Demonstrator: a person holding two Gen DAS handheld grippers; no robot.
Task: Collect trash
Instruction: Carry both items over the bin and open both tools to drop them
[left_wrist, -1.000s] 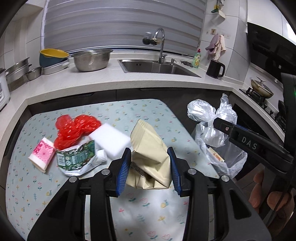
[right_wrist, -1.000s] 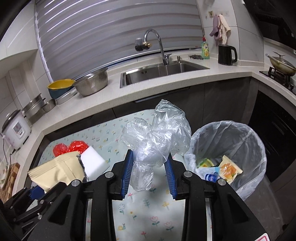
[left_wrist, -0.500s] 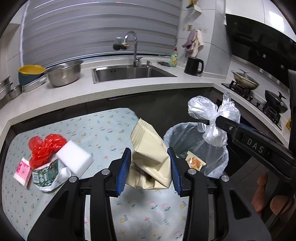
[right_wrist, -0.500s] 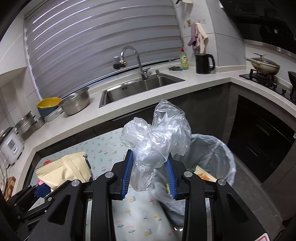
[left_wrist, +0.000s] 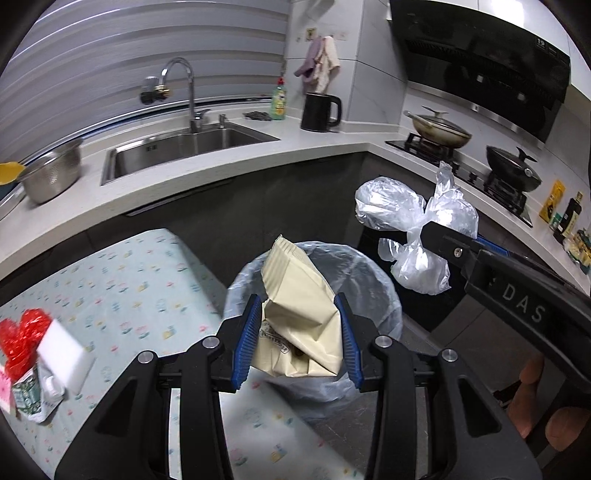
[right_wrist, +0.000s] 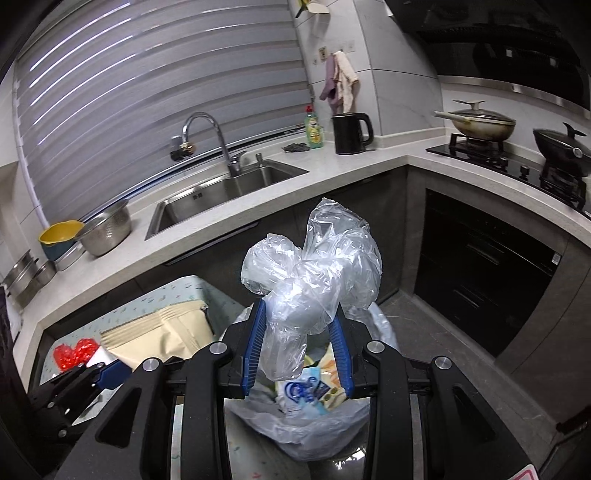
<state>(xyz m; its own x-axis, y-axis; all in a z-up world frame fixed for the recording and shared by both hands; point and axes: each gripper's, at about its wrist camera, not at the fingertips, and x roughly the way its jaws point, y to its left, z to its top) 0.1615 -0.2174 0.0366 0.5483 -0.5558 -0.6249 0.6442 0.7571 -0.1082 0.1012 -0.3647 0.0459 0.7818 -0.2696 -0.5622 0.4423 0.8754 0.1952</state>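
My left gripper (left_wrist: 297, 338) is shut on a beige paper bag (left_wrist: 299, 306), held over the bin (left_wrist: 384, 295) lined with clear plastic beside the table. My right gripper (right_wrist: 298, 345) is shut on a crumpled clear plastic bag (right_wrist: 314, 280), hanging above the same bin (right_wrist: 317, 428), where wrappers lie inside. The clear plastic bag (left_wrist: 413, 225) and the right gripper's arm show at the right of the left wrist view. A red plastic bag (left_wrist: 24, 336), a white sponge block (left_wrist: 62, 354) and a green-white wrapper (left_wrist: 27, 395) lie on the table's left.
The patterned tablecloth (left_wrist: 122, 280) ends just left of the bin. Behind runs a white counter with a sink (left_wrist: 184, 144), steel bowl (left_wrist: 51, 170), black kettle (left_wrist: 319, 110) and a stove with pans (left_wrist: 439, 129). A person's fingers (left_wrist: 535, 398) show at lower right.
Both grippers swept right from over the table to above the bin, each keeping its bag. The table trash has slid to the far left of the left wrist view.
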